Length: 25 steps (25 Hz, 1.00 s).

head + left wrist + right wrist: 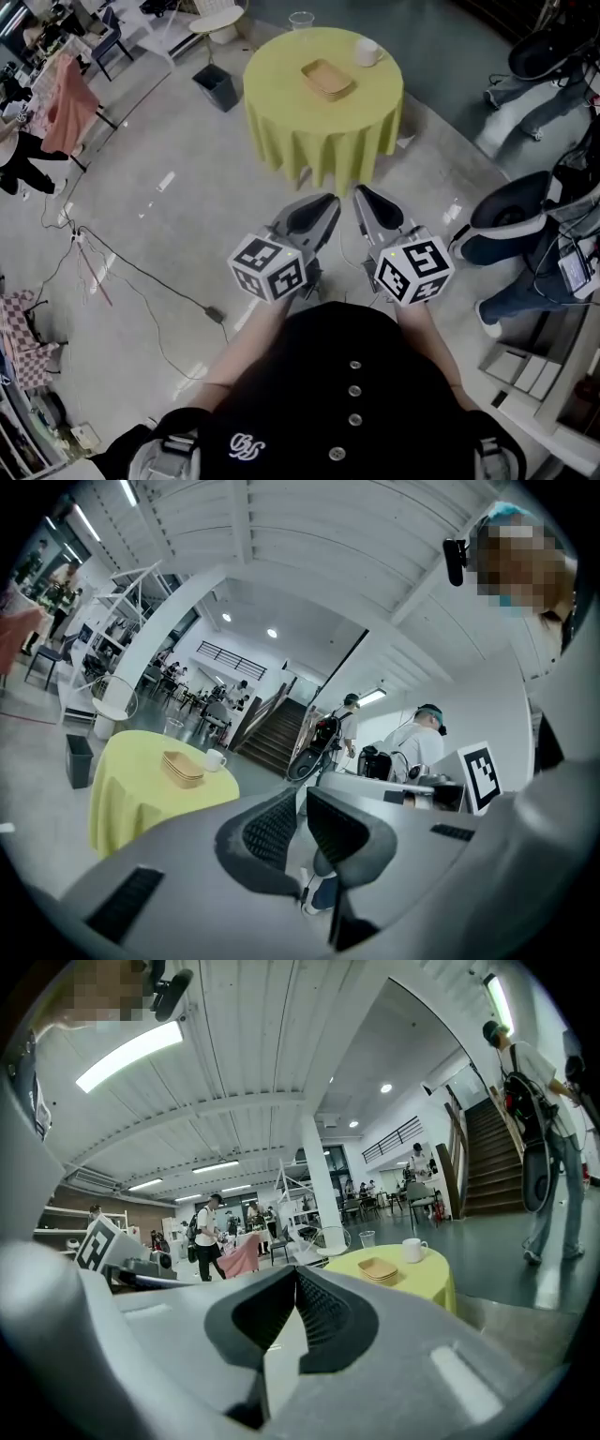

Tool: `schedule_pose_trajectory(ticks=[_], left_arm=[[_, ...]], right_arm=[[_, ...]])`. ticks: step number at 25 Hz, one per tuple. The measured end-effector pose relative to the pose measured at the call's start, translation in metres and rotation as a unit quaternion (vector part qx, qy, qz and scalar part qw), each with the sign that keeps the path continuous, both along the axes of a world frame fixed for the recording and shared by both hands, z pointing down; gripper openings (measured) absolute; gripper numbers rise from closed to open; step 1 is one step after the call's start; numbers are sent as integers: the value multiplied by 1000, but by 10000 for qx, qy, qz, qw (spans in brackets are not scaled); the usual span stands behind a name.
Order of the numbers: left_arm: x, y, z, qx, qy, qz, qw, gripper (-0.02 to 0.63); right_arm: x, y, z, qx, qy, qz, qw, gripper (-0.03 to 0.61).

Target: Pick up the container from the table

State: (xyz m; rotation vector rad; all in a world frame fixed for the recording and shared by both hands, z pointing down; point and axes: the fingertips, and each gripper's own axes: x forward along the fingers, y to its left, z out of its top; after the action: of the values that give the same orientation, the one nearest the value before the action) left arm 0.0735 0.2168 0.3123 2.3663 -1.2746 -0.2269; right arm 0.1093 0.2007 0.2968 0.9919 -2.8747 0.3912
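Note:
The container (328,79), a shallow tan square tray, lies on a round table with a yellow cloth (281,122), next to a white mug (367,52) and a clear glass (301,21). Both grippers are held side by side over the floor, short of the table. My left gripper (330,202) is shut and empty, and so is my right gripper (358,194). In the left gripper view the container (183,768) sits far off to the left of the closed jaws (300,794). The right gripper view has the container (378,1269) just right of its jaw tips (295,1274).
A black bin (216,86) stands left of the table and a white chair (217,21) behind it. Cables (141,272) run over the floor at left. A person on a seat (511,220) is close at right. Stairs (272,733) rise beyond the table.

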Motion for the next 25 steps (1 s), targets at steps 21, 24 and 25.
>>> schedule_pose_trajectory(ticks=[21,24,25], left_arm=[[-78,-97,22,-266,86,335,9990,43],[-79,-105,24,-290,92,377,9988,43],[-80,-110,24,-283,95,372,9989,43]], right_arm=[[-67,-98,23,-289,65,463,9985,3],[-68,-104,27,-328,114,484,9982,3],[-68,-108,28,-345,120,489,9981,3]])
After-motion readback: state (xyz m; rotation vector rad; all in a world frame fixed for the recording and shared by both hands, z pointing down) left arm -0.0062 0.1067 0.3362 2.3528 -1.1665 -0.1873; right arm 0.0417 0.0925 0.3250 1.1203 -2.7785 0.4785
